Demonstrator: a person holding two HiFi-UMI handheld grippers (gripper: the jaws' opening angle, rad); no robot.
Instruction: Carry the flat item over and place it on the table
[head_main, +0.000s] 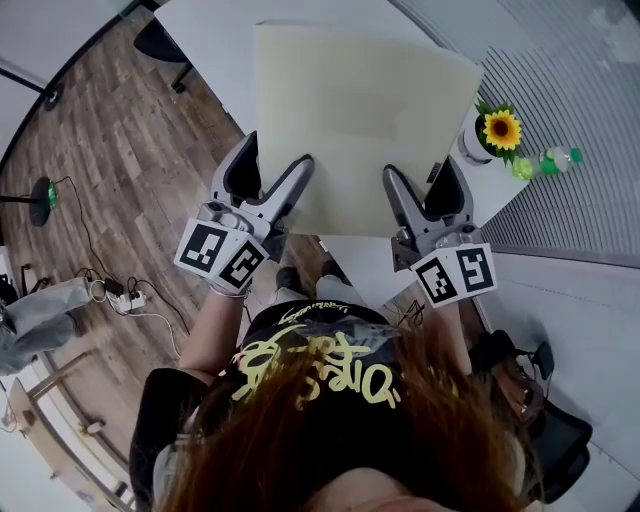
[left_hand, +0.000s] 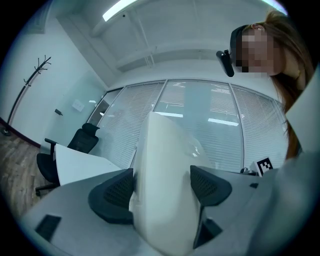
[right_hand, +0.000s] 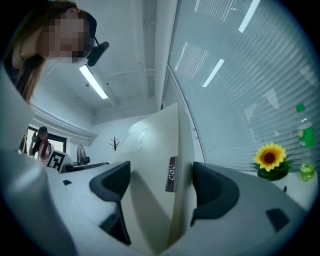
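Note:
A large flat cream board is held by its near edge over a white table. My left gripper is shut on the board's near left part, one jaw on each face. My right gripper is shut on the near right part in the same way. In the left gripper view the board rises between the dark pads and fills the gap at the left gripper. In the right gripper view the board stands nearly edge-on in the right gripper, with a small silver panel on it.
A potted sunflower and a green bottle stand at the table's right corner by the window blinds. A black office chair is at the far left, cables lie on the wood floor, and another chair is behind the person.

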